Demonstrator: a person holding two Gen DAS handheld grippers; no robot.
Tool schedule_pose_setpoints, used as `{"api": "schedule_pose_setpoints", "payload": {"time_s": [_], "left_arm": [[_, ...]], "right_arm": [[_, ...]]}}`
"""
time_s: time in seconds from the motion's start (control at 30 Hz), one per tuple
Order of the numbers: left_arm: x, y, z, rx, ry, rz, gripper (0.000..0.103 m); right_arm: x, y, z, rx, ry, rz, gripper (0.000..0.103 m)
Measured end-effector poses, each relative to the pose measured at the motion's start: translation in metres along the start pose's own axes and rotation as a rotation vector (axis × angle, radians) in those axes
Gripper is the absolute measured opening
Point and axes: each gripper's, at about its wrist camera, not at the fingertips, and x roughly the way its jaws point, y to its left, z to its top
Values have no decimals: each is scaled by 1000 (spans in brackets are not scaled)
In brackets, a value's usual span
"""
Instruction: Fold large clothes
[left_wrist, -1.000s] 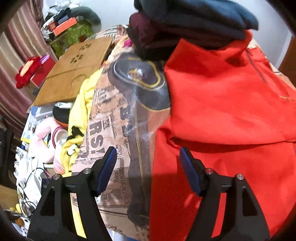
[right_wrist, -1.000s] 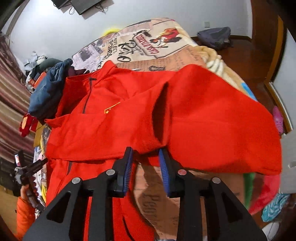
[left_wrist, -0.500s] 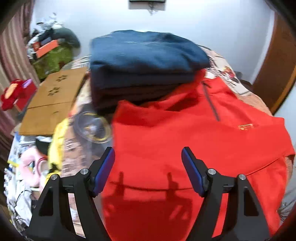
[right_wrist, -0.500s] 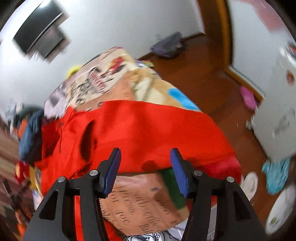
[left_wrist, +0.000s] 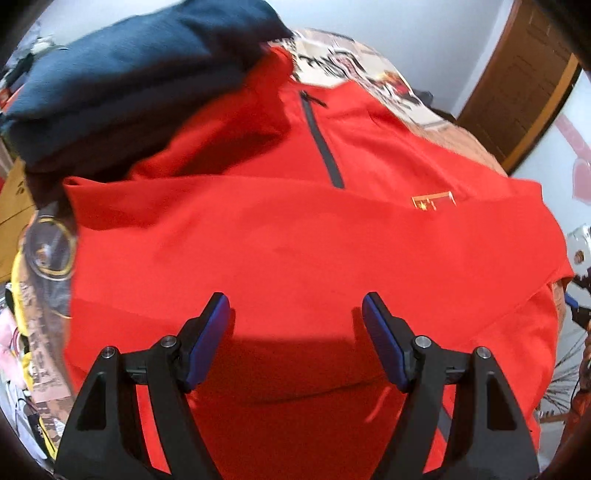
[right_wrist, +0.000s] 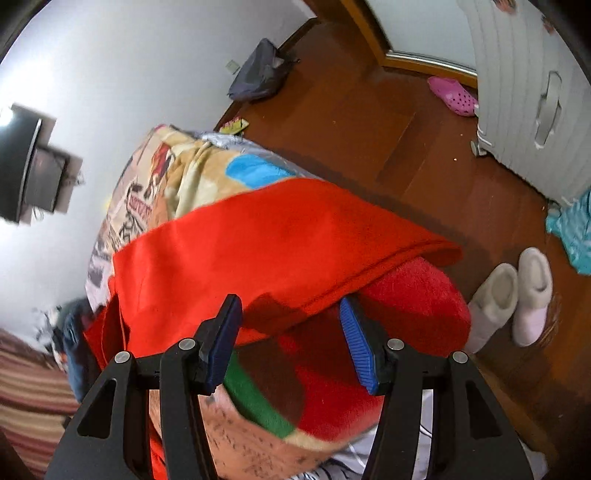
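Observation:
A large red jacket (left_wrist: 295, 240) with a dark zipper and a small flag badge lies spread on the bed, one sleeve folded across its chest. My left gripper (left_wrist: 295, 332) is open and empty, hovering above the jacket's middle. In the right wrist view the jacket's red edge (right_wrist: 277, 251) drapes over the bed's side. My right gripper (right_wrist: 290, 328) is open and empty, its fingertips right at that hem.
A stack of folded dark clothes (left_wrist: 129, 81) sits on the bed by the jacket's collar. A printed blanket (right_wrist: 184, 184) covers the bed. On the wooden floor are white slippers (right_wrist: 517, 295), a pink clog (right_wrist: 452, 96) and a grey bag (right_wrist: 262, 74). A white cabinet (right_wrist: 535, 92) stands right.
My right gripper has opened, letting go of the red fabric, and swung toward the bed's edge. My left gripper has moved right from beside the jacket to over its middle.

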Motion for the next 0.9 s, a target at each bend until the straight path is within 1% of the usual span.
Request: {"api": "schedule_pose_setpoints", "payload": {"time_s": [0.13,0.27,0.33,0.37,0.4,0.43,0.47,0.5,0.53,0.63,0.73,0.83,0.9], "left_arm": [[15,-10,-3,9,33,-12,74],[16,-16,-4,30,17,17,76],[15,-16,-5,37,13,22,77],[15,-15,-5,36,12,20,77],[14,-14,-6,32,12,16,78],[15,-13,-5,28,12,14,78],[15,-13,-4,24,11,12,78],[15,-12,-5,21,10,12,78],[16,-12,-4,21,9,12,78],[17,-13,-3,23,7,17,78],[15,-13,-2,22,5,11,78],[9,-10,-1,11,-8,-5,78],[1,-8,-1,11,-28,-2,78]], "right_arm": [[9,-3,12,34,-54,-3,51],[21,0,27,23,-88,-53,51],[24,4,32,8,-104,-72,45],[25,6,34,1,-114,-84,38],[25,8,37,-3,-124,-91,28],[24,10,40,-6,-135,-95,23],[22,12,42,-9,-146,-96,14],[18,16,44,-14,-162,-88,11],[13,21,47,-24,-180,-76,11],[-11,48,50,-91,-248,-44,10],[-41,88,48,-191,-313,3,9],[-70,134,39,-320,-371,46,9],[-86,168,27,-414,-403,84,9]]}}
